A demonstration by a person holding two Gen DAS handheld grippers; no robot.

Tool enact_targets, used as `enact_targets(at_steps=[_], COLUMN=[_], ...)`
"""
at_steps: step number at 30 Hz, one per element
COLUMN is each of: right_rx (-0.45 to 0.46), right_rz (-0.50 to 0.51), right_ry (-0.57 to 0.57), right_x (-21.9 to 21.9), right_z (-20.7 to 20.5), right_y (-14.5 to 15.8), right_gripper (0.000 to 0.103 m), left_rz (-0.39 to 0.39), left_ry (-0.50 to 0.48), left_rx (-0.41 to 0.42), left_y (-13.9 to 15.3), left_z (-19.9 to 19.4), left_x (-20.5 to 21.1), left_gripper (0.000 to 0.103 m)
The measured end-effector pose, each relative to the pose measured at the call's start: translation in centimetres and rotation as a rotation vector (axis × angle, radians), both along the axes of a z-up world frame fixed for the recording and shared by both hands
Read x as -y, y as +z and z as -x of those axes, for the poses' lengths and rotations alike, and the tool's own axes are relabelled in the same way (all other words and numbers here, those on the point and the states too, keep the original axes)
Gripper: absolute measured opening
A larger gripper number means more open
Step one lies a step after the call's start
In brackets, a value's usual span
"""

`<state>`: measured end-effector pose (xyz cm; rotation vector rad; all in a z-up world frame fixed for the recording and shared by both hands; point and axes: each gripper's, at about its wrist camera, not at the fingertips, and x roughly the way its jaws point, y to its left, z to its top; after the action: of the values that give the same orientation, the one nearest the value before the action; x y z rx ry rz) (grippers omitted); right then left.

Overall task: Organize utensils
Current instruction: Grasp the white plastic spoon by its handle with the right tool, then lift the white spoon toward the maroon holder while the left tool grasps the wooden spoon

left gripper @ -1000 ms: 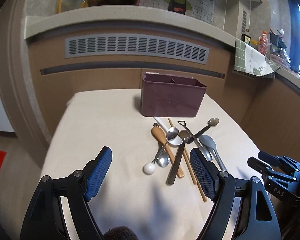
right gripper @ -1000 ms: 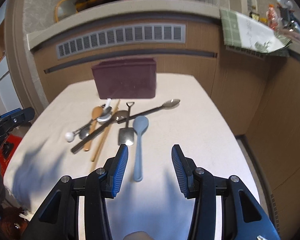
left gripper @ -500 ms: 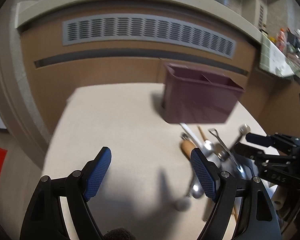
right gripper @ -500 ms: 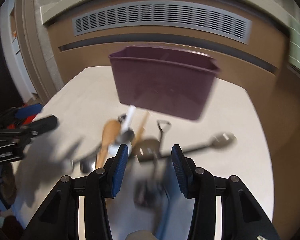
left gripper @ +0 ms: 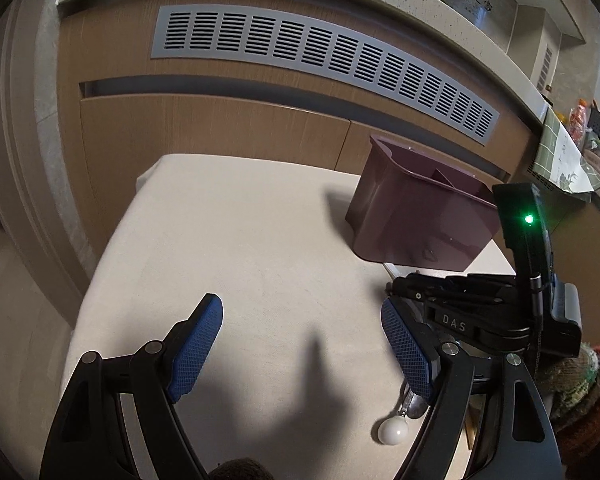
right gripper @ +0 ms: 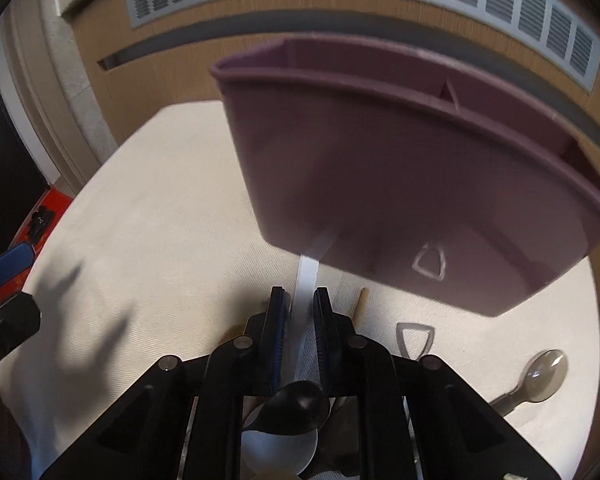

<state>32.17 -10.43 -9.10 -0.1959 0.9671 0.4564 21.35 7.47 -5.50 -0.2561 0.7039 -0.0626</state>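
The table [left gripper: 228,240] carries everything: the purple caddy [right gripper: 400,184] stands toward its far side, divided into compartments, and the loose utensils lie in a pile just in front of it. Your step in hand looks like the first pick — taking the white-handled spoon [right gripper: 307,280] out of that pile.

Your right gripper [right gripper: 300,300] is low over the pile with its pads drawn close on either side of the white handle; whether they are actually pinching it or only nearly so cannot be told from here. Make sure they bite squarely on the flat of the handle before you lift. A dark spoon bowl [right gripper: 296,404] overlaps it just behind the fingers, so judge the lift as a slow, straight rise — a sideways drag would likely scatter the wooden stick [right gripper: 361,304], the wire-loop handle [right gripper: 414,338] and the steel spoon [right gripper: 542,376] lying beside it.

Your left gripper [left gripper: 304,344] hangs with its jaws wide apart over bare cloth, holding nothing. Keep it clear of the white ball-ended utensil [left gripper: 392,432] near its right finger.
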Motion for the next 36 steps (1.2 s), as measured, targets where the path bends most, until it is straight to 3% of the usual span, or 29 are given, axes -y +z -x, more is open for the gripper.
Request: enact_targets(at_steps=[10,18,24,26,28,32,34,36], right_rx=[-0.036,0.067,0.194,0.228,0.254,0.257,0.248,0.242], right_rz=[-0.066,-0.163,-0.240,-0.243,-0.247,-0.253,-0.254,-0.255], right_ry=[-0.054,-0.167,-0.189,-0.188,-0.193,-0.215,-0.228,-0.239], right_x=[6.2,12.7,13.8,14.2,14.4,15.2,15.5,15.8], right_z=[4.0,7.9,8.8,9.3,9.6,9.7,9.7,9.7], right_y=[0.5,3.3,6.6,7.2,7.5,7.0,6.5,6.0], right_gripper=[0.008,0.008,0.008,0.008,0.008,0.008,0.008,0.008], left_rz=[0.000,-0.063,-0.083,-0.050,-0.056,-0.060,-0.089,-0.107], left_ry=[-0.031,-0.140,-0.101,-0.093,-0.088,-0.138,-0.142,-0.159], left_rx=[-0.053,-0.118,-0.150,-0.175,-0.170,-0.154,-0.177,-0.202], left_y=[-0.8,-1.6,-1.2,-1.3,-1.2,-0.9,-1.3,-1.8], left_z=[-0.6,-0.4,-0.3,-0.6,-0.8,-1.6,-2.5,-3.8], left_x=[3.1,8.1,8.7,8.4,8.6,10.3,11.4,12.3], left_gripper=[0.082,0.082,0.081,0.079,0.072,0.069,0.057,0.052])
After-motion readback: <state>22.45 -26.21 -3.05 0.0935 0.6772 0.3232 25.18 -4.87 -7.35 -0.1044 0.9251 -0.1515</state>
